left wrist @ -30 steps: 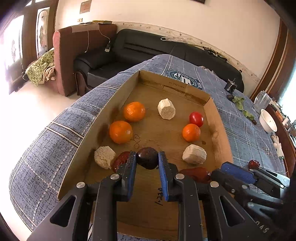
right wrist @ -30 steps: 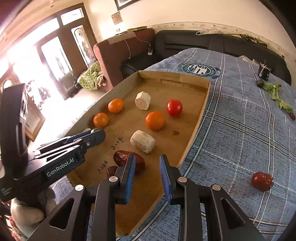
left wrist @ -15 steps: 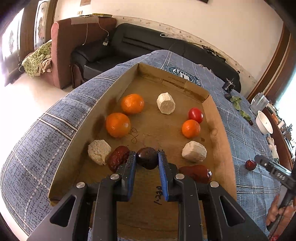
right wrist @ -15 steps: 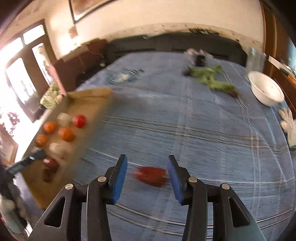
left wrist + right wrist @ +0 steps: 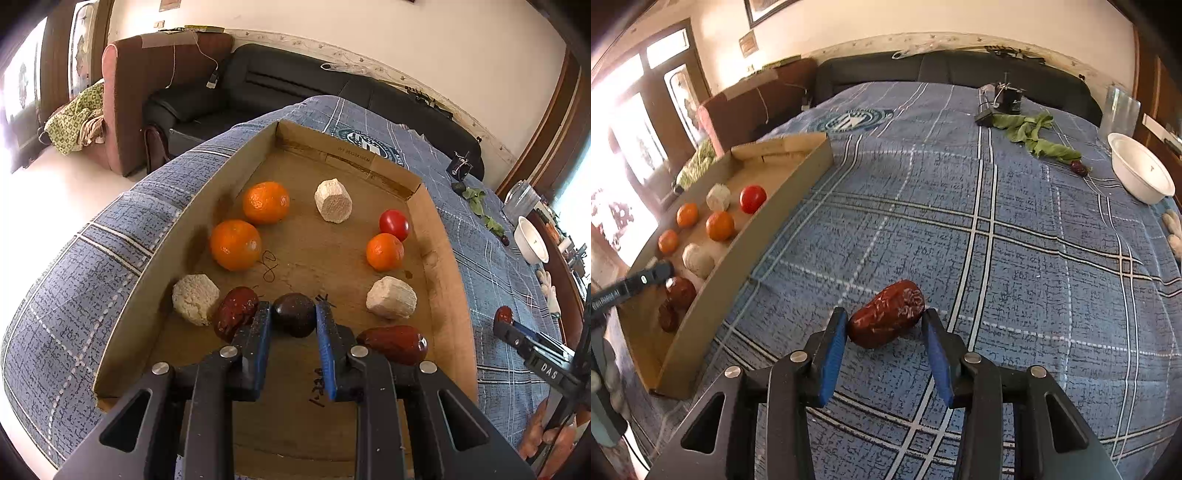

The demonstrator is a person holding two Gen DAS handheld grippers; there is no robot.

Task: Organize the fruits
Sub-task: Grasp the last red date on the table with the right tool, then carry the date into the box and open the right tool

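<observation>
My left gripper point(image 5: 293, 319) is shut on a dark round fruit point(image 5: 294, 314), low over the floor of the cardboard tray point(image 5: 448, 295). A red date point(image 5: 235, 312) lies just left of it and another red date point(image 5: 393, 342) just right. The tray also holds three oranges point(image 5: 235, 244), a red tomato point(image 5: 393, 224) and three pale chunks point(image 5: 195, 299). My right gripper point(image 5: 884, 332) is open around a wrinkled red date point(image 5: 887, 318) lying on the blue plaid cloth, right of the tray point(image 5: 738, 254).
A white bowl point(image 5: 1141, 173), green leaves point(image 5: 1032, 133), a small dark fruit point(image 5: 1079, 168), a glass jar point(image 5: 1119, 110) and a black clip stand at the far right of the cloth. A black sofa runs behind the table.
My right gripper swung away from the tray to the right and now brackets the red date on the cloth. My left gripper kept its hold and barely moved.
</observation>
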